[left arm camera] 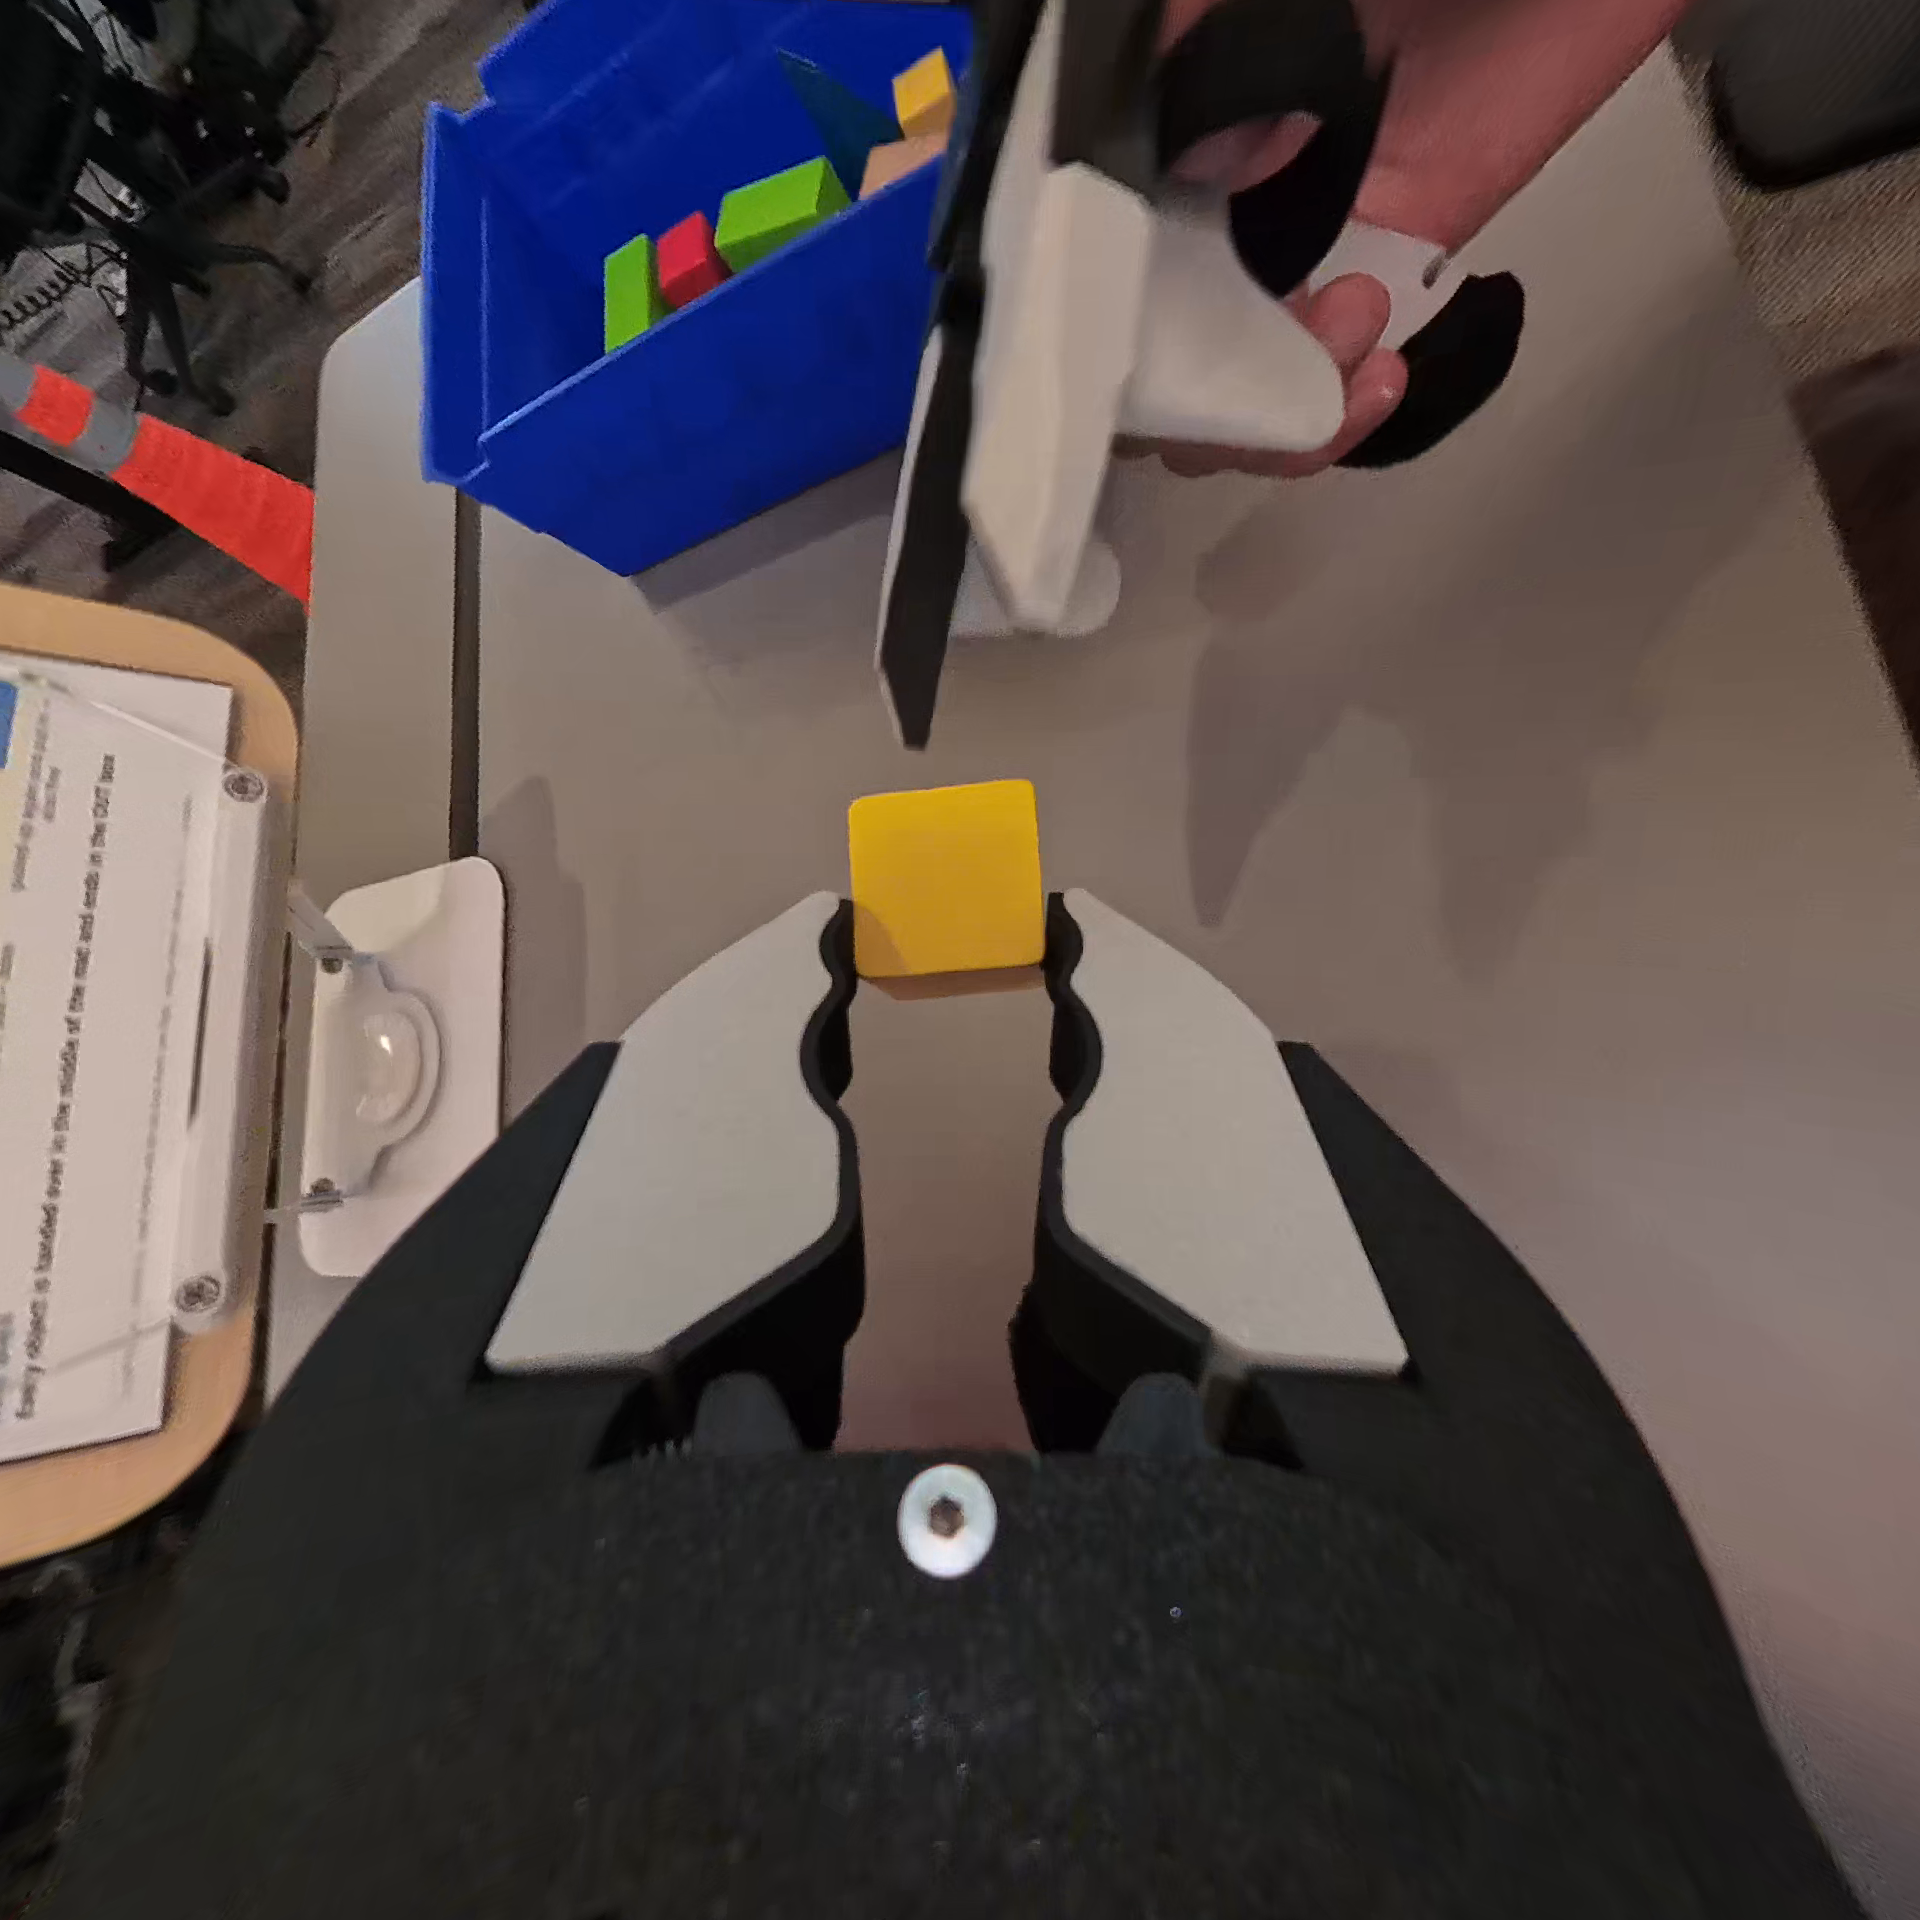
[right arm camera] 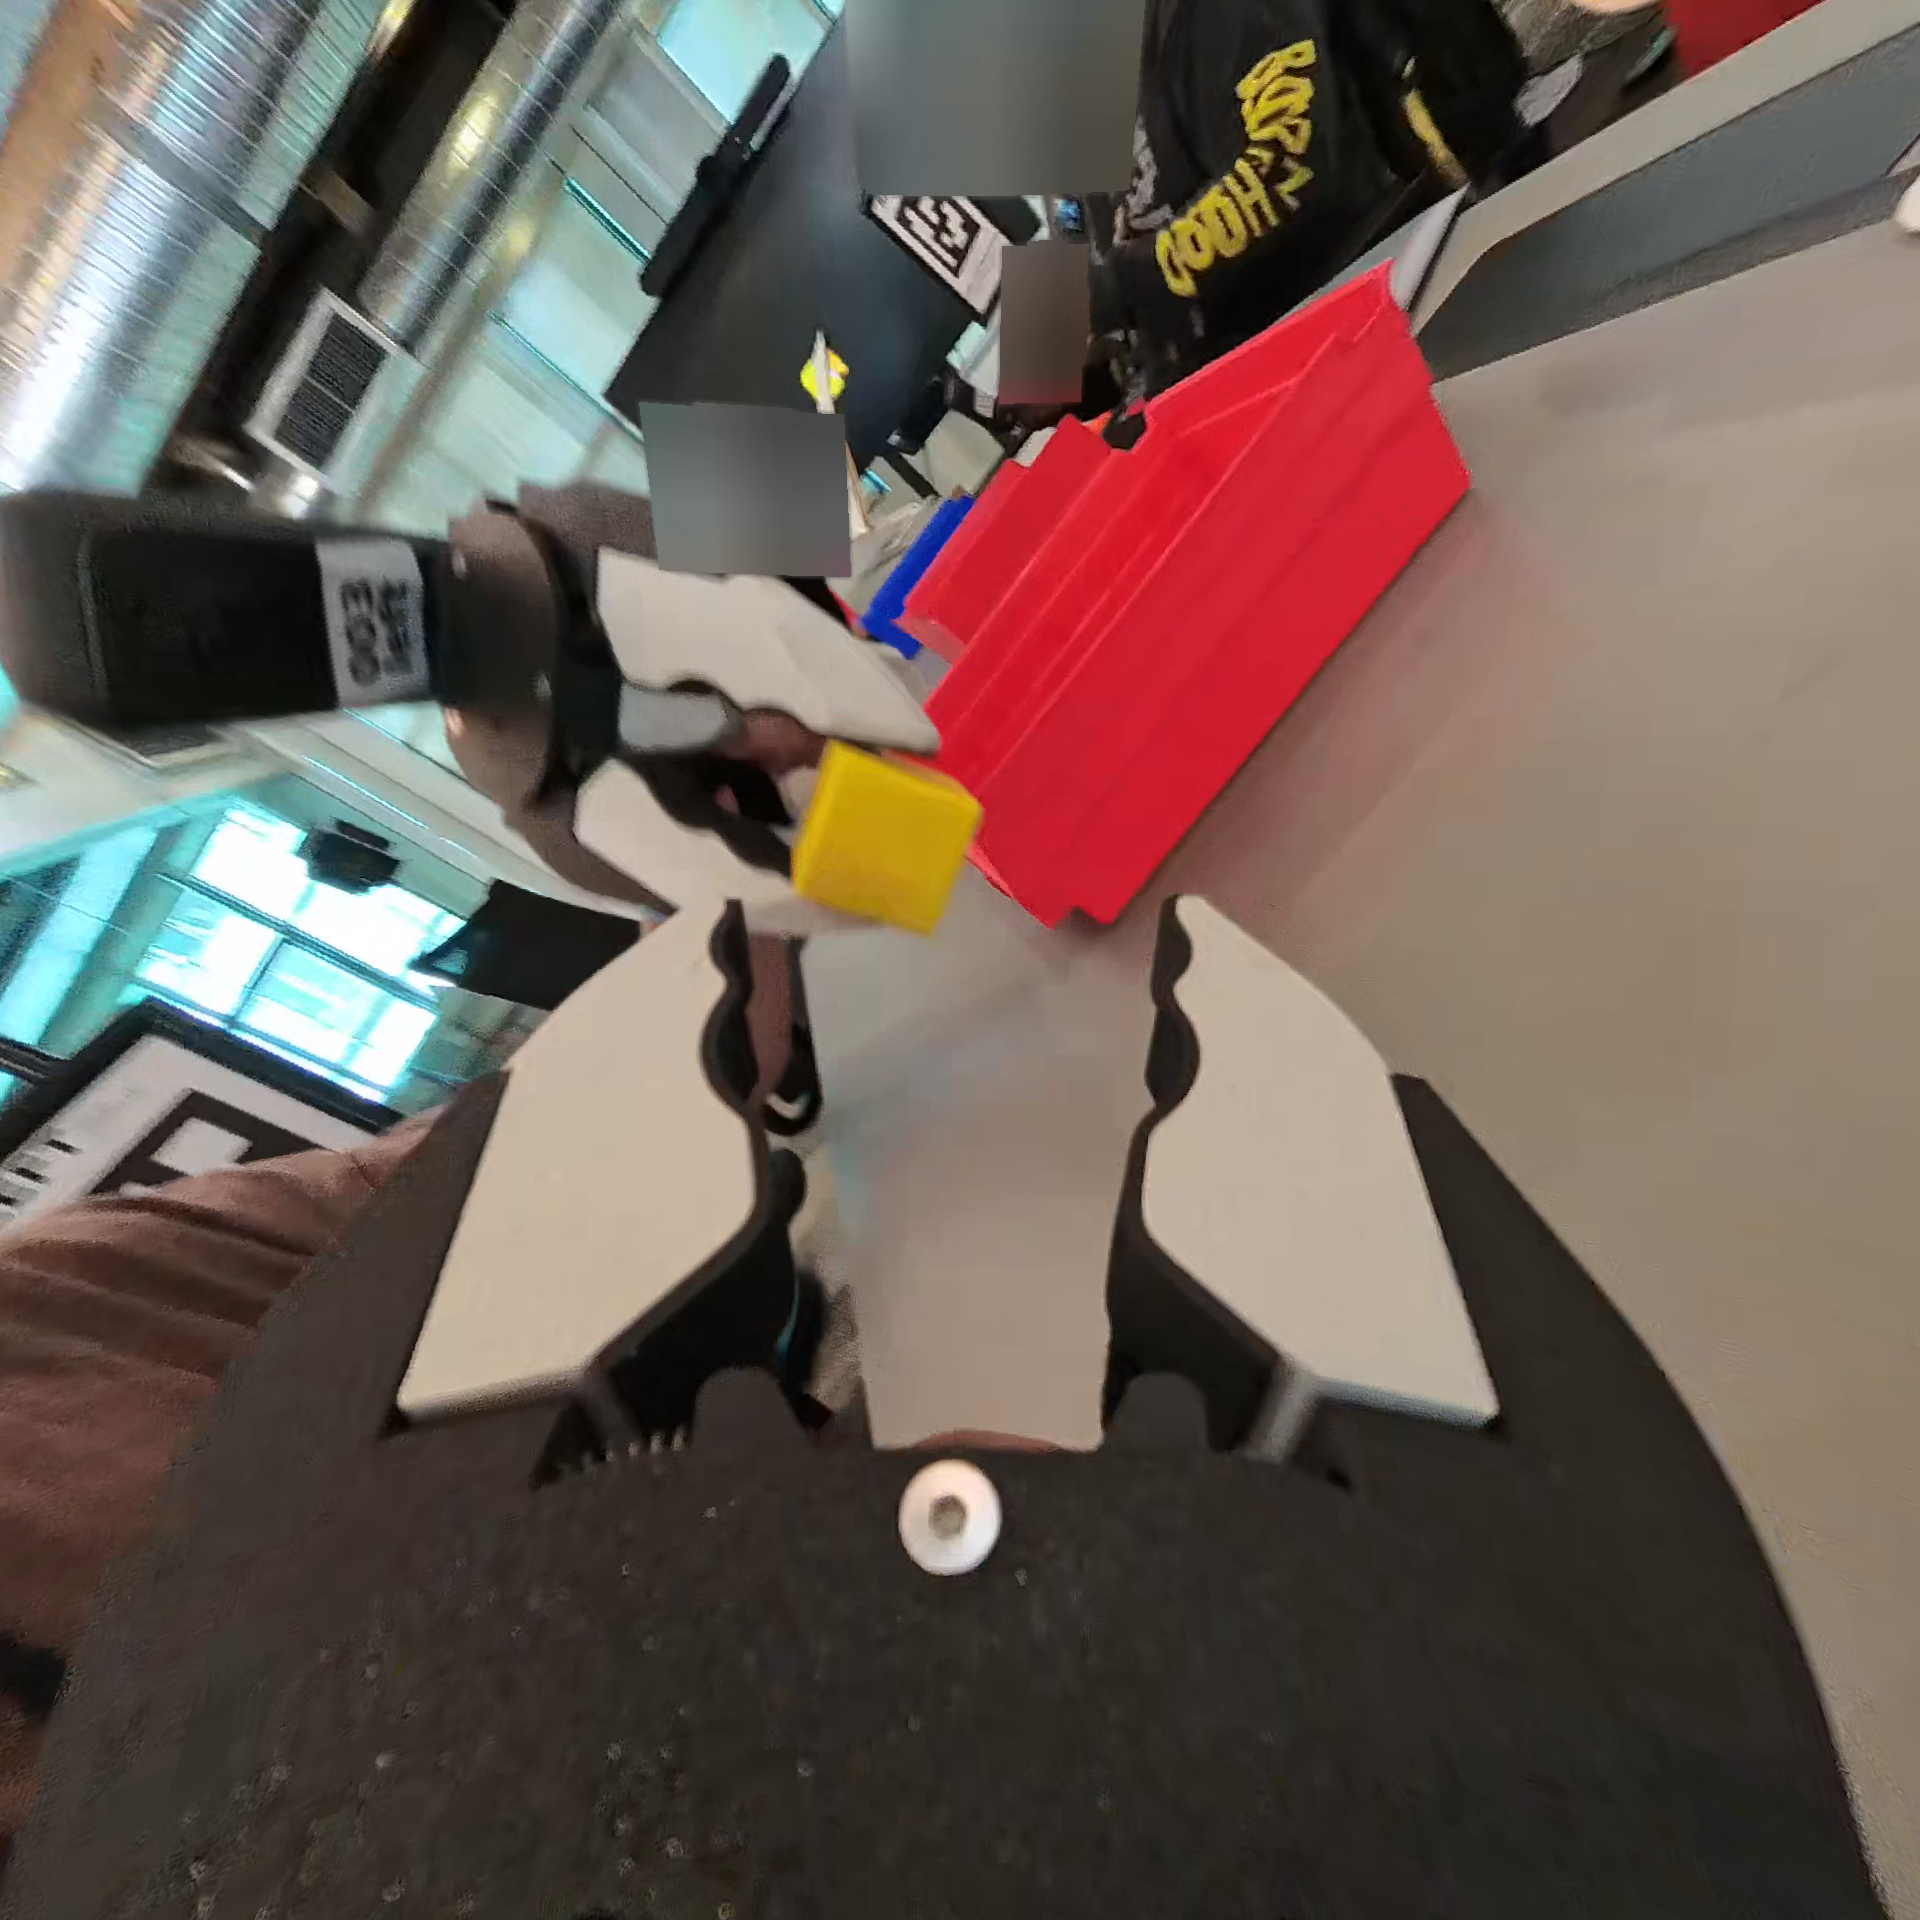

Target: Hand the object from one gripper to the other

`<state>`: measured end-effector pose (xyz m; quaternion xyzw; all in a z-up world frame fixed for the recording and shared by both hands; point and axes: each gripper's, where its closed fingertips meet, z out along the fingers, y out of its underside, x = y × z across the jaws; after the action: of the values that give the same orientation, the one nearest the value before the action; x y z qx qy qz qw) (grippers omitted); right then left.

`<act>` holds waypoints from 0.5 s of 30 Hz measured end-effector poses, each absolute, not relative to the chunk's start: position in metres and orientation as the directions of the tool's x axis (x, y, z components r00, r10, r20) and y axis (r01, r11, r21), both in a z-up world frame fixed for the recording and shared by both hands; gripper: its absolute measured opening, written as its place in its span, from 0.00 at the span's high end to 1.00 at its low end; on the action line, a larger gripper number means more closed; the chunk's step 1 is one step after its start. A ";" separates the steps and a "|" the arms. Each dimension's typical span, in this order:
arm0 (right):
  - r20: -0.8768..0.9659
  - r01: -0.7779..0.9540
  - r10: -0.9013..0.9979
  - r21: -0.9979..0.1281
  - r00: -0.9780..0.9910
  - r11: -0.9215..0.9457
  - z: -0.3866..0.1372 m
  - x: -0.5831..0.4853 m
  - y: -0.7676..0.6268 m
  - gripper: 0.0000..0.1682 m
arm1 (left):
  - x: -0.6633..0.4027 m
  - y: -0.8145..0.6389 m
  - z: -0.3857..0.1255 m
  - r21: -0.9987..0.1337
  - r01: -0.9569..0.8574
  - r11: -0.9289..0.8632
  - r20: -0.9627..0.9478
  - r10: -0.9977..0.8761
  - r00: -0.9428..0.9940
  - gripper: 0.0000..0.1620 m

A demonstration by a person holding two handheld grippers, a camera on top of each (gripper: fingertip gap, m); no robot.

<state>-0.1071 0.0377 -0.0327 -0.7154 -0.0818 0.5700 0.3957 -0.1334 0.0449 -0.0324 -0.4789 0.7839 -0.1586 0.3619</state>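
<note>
Left claw [left arm camera: 948, 925] pinching one yellow cube [left arm camera: 943, 878], right claw [right arm camera: 956, 935] spread empty

A white paper sheet [left arm camera: 88, 1049] with small printed lines lies on a tan board [left arm camera: 244, 665] left of the worktop. A white sticker [right arm camera: 376, 621] with dark letters wraps the black handle of the far tongs. Yellow letters run down a black sleeve [right arm camera: 1242, 177]. A black-and-white square code sign [right arm camera: 940, 239] stands far behind.
</note>
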 end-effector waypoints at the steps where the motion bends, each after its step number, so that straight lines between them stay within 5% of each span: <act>1: -0.772 -0.352 0.559 -0.635 0.302 -0.687 -0.032 -0.111 0.041 0.56 | -0.128 0.045 -0.038 -0.572 -0.644 0.508 -0.436 -0.853 -0.286 0.79; 3: -0.807 -0.367 0.544 -0.589 0.229 -0.720 -0.032 -0.119 0.042 0.58 | -0.121 0.045 -0.047 -0.533 -0.659 0.531 -0.464 -0.835 -0.296 0.79; 6: -0.833 -0.357 0.513 -0.553 0.207 -0.753 -0.045 -0.121 0.043 0.80 | -0.115 0.038 -0.054 -0.528 -0.648 0.549 -0.471 -0.824 -0.314 0.79; 12: -0.856 -0.315 0.482 -0.517 0.186 -0.796 -0.054 -0.118 0.035 0.80 | -0.122 0.024 -0.055 -0.603 -0.622 0.499 -0.457 -0.855 -0.243 0.74; 15: -0.790 -0.279 0.547 -0.611 0.277 -0.741 -0.044 -0.106 0.032 0.80 | -0.142 -0.003 -0.050 -0.772 -0.595 0.224 -0.230 -0.971 -0.067 0.62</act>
<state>-0.1055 0.0321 -0.0439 -0.7196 -0.0933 0.5938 0.3477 -0.1424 -0.0033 -0.0500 -0.5705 0.6862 -0.2503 0.3754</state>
